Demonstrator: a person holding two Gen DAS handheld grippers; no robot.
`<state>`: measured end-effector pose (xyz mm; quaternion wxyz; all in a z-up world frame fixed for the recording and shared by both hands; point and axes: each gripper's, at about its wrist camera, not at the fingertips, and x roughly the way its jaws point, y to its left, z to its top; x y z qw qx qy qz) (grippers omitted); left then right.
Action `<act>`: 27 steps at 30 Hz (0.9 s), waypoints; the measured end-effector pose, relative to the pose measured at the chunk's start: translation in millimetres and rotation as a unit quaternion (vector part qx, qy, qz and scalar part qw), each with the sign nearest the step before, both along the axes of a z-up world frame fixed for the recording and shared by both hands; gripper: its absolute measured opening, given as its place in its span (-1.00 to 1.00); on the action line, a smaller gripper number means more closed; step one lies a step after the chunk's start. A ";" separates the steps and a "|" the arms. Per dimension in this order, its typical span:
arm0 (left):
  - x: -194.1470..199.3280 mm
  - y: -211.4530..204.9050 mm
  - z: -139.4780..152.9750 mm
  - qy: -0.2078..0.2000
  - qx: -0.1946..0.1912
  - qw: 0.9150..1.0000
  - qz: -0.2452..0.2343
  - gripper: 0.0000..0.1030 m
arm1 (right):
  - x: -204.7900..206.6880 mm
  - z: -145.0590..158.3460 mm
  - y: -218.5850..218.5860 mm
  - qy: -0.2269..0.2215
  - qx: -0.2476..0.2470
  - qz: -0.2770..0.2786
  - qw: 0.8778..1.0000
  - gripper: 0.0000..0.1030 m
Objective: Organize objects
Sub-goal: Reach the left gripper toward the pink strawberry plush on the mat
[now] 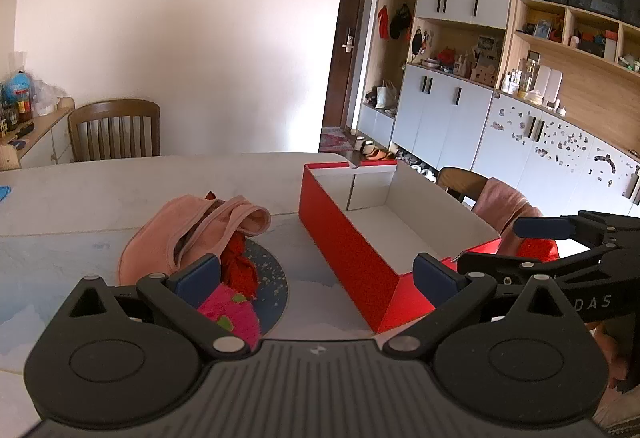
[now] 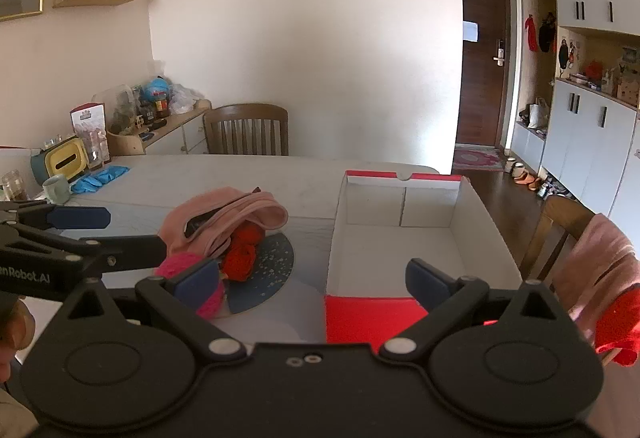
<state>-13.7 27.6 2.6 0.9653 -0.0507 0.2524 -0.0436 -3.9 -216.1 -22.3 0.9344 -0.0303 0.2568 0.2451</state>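
A pile of soft items lies on a round dark blue mat (image 1: 272,278) (image 2: 272,262): a pale pink cloth (image 1: 192,230) (image 2: 224,214) on top, a red knitted piece (image 1: 238,266) (image 2: 240,254) and a bright pink piece (image 1: 236,310) (image 2: 180,266). To its right stands an open red box (image 1: 344,238) (image 2: 372,314) with a white, empty inside. My left gripper (image 1: 316,278) is open above the table's near edge, between pile and box. My right gripper (image 2: 312,282) is open, facing the box's near wall. Each gripper shows in the other's view.
The pale table (image 1: 120,182) (image 2: 280,174) carries blue gloves (image 2: 100,176), a mug (image 2: 56,188) and a tissue holder (image 2: 64,162) at its far left. A wooden chair (image 1: 116,130) stands behind. Another chair with pink cloth (image 2: 592,262) is right of the box.
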 end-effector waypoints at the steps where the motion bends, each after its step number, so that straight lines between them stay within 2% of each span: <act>1: -0.3 1.7 -0.4 0.001 -0.003 1.000 -0.002 1.00 | -0.3 -0.1 1.6 0.000 -0.001 -0.001 1.000 0.94; 5: -0.2 11.0 -2.0 0.007 -0.014 1.000 -0.013 1.00 | -2.8 1.6 11.7 -0.001 -0.005 -0.008 1.000 0.94; 19: -0.4 37.4 -6.2 0.008 -0.011 0.999 -0.051 1.00 | -12.1 -4.4 38.3 0.004 -0.017 -0.040 0.999 0.94; 27: 16.8 49.2 -24.6 0.041 0.004 0.999 -0.024 1.00 | -2.1 -8.2 33.0 0.021 -0.022 -0.062 0.998 0.94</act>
